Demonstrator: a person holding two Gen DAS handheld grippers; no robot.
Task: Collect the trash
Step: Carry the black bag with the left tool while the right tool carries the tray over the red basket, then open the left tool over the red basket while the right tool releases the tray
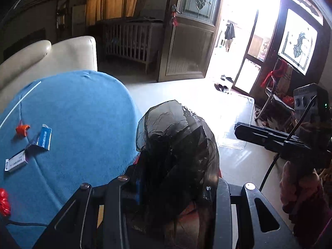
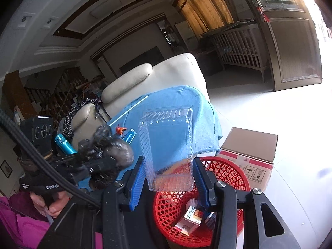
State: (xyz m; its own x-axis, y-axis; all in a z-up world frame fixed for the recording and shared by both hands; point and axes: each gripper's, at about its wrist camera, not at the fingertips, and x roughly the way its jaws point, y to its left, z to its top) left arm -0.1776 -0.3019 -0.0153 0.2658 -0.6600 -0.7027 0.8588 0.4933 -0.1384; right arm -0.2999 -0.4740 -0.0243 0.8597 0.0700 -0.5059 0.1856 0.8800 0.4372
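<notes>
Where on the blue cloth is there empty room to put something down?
The blue cloth is bare across its middle and far side, from the blue-and-white wrapper over to the rounded edge. It is crowded at the near left: the orange scrap, that wrapper, the white barcode box and the red piece.

Home living room, cream sofa (image 2: pixel 166 76), wooden crib (image 1: pixel 132 41), curtains (image 1: pixel 112 0), glazed doors (image 1: pixel 193 29)

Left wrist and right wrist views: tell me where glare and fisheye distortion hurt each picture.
Left wrist view: the open doorway is blown out white, glare washes the floor, and the black plastic bag goes nearly featureless. Right wrist view: the upper right edge burns out, the ceiling lines bow, yet the clear plastic tray and red basket stay readable.
</notes>
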